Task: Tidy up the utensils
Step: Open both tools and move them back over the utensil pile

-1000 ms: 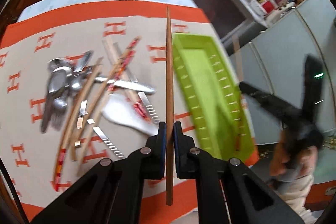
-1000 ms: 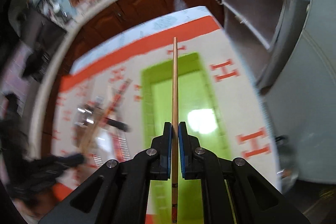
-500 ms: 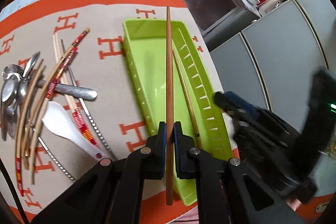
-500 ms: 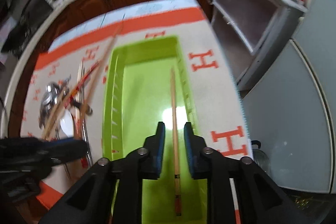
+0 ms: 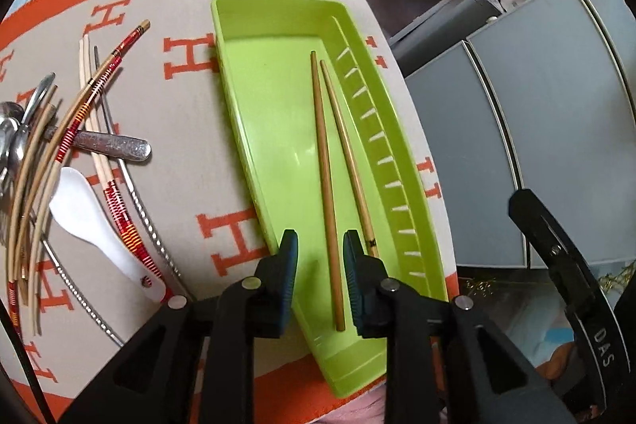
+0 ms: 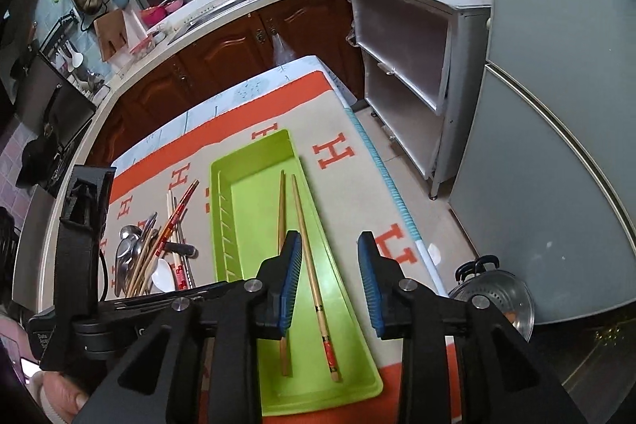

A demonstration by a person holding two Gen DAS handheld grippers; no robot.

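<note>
The left gripper (image 5: 320,257) hung over the near end of the green tray (image 5: 258,74), jaws just eased apart and clamped on nothing. The plain chopstick (image 5: 326,185) lay flat on the tray floor between the blue pads, touching neither of them. Just beside it, on the side toward the slotted wall, lay the second chopstick (image 5: 346,146), its dark-marked end tucked behind the gripper's right pad. The two sticks sat close at the far tips and spread a little toward the camera.

The right gripper (image 6: 330,281) was higher up, jaws also just spread wider, empty. Down below it, both chopsticks rested lengthwise in the tray; the one with the red-banded end (image 6: 318,304) showed between the pads, the plain one ran behind the left pad.

Out on the orange-and-beige H-patterned cloth (image 5: 190,130), left of the tray, the pile was waiting: red-striped chopsticks (image 5: 87,102), pale bamboo ones, a white ceramic spoon (image 5: 91,221), and metal spoons (image 5: 12,138) at the far left edge. None of that touched the tray.

Beyond the table stood wooden cabinets (image 6: 222,42), a sink counter and a grey fridge (image 6: 556,146), with a steel strainer pot (image 6: 493,293) on the floor.
</note>
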